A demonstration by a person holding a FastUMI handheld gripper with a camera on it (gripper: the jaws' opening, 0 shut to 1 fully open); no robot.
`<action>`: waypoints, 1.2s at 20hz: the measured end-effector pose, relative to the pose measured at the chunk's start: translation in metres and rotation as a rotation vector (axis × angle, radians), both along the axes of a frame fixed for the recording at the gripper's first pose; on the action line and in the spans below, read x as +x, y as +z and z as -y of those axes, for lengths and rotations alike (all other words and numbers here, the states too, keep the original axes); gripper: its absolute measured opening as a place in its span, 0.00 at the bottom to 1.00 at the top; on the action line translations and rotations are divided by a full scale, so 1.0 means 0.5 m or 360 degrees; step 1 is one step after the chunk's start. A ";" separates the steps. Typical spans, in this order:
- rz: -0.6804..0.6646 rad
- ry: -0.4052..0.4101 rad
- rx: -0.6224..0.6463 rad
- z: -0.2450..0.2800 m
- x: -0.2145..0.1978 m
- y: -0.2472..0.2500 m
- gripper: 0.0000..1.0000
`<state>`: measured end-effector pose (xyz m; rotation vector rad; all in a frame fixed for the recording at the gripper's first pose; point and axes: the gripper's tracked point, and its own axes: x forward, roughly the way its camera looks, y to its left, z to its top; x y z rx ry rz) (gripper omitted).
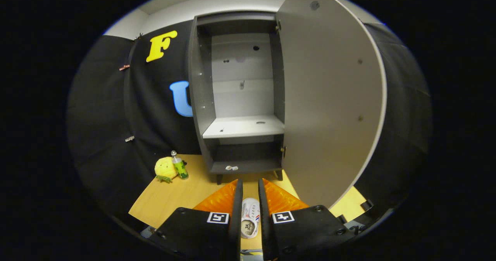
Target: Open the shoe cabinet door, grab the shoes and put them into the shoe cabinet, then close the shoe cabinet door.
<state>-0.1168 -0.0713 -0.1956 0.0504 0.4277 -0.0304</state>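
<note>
The tongs (250,183) stand narrow, their two fingers (237,199) close on either side of a shoe (249,218). The shoe lies between them, toe pointing toward the cabinet (240,98); whether both fingers press its sides I cannot tell. Under the shoe is the wooden bench (174,199).

Ahead of the fingertips the cabinet stands on short legs at the back of the bench. Its door (329,98) is swung wide open to the cabinet's right, hinged on that side. Inside, a pale shelf (244,127) sits about halfway up, with a dark lower compartment beneath it. Two small pale bits (231,168) lie on the cabinet's bottom board near its front edge.

Left of the cabinet, on the bench, a yellow plush toy (166,169) rests just beside a small green bottle (179,166), which stands upright, touching or nearly touching the toy.
</note>
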 end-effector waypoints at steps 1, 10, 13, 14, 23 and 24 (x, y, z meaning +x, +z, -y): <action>-0.0069 -0.0007 0.0011 -0.016 0.004 -0.043 0.26; -0.0562 -0.0084 0.0055 -0.045 0.010 -0.406 0.26; -0.0657 -0.0098 0.0040 -0.041 0.005 -0.491 0.26; -0.0688 -0.0109 0.0044 -0.036 0.001 -0.518 0.26; -0.0833 -0.0137 0.0074 -0.028 0.020 -0.665 0.26; -0.0829 -0.0143 0.0080 -0.027 0.025 -0.671 0.26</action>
